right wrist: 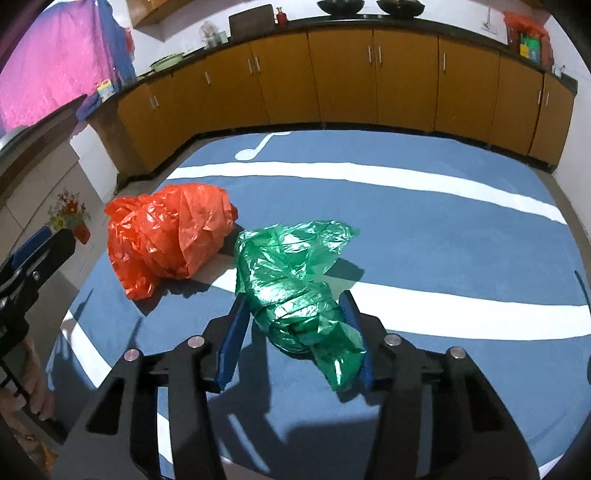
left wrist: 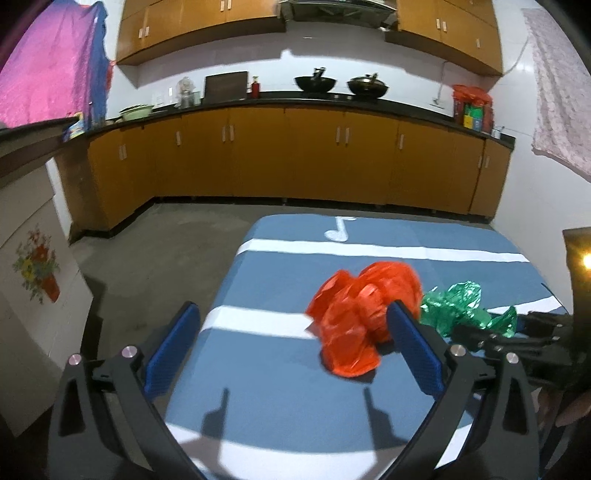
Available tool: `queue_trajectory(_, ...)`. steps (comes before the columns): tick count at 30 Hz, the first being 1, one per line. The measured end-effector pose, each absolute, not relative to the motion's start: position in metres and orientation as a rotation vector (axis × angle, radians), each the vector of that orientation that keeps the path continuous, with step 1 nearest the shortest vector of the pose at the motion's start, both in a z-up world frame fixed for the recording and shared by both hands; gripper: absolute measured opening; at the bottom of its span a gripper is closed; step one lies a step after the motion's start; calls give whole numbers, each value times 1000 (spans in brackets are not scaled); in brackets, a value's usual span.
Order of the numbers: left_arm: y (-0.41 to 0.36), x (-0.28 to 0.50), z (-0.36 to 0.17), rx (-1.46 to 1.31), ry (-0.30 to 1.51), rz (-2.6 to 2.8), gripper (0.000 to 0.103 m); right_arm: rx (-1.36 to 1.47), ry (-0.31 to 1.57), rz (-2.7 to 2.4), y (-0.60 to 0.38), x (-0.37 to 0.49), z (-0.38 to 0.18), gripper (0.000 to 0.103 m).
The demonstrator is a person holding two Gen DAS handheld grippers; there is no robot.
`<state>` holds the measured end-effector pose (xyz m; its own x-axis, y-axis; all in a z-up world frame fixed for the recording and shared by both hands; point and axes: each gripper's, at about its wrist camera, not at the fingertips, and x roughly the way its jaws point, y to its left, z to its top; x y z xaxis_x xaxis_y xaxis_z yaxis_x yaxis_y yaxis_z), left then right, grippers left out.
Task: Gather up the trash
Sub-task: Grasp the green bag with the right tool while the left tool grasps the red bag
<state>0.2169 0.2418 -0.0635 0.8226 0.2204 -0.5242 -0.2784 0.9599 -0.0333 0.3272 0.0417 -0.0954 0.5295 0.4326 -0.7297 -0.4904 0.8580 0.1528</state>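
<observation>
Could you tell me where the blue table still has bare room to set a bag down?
The far table, between the music-note mark and the right edge, is bare. So is the right side past the green bag. It is crowded near the left, where the orange bag nearly touches the green bag.

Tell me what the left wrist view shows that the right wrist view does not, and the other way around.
Only the left wrist view shows the upper cabinets and the open left gripper whole, its right finger beside the orange bag. Only the right wrist view shows the right gripper closed around the lower part of the green bag, and the full shape of that bag. Both views show the two bags lying side by side on the blue cloth with white stripes, the lower cabinets and the pink cloth.
</observation>
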Motion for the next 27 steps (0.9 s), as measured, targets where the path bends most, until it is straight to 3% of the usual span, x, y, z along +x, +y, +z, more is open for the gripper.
queue_trajectory(11,218,256,-68,-17,591,164,99,-67,818,409,-34,301,-90,47)
queue_trajectory(22,210,314,-99,-13,763,18,98,-20,816,306,-91,288,-85,47)
queue_trajectory(23,208,316,-101,-8,772,6,96,-19,815,304,-89,290,-84,47)
queue_trajectory(27,201,320,-102,1,779,-36,69,6,803,292,-91,286,-81,47)
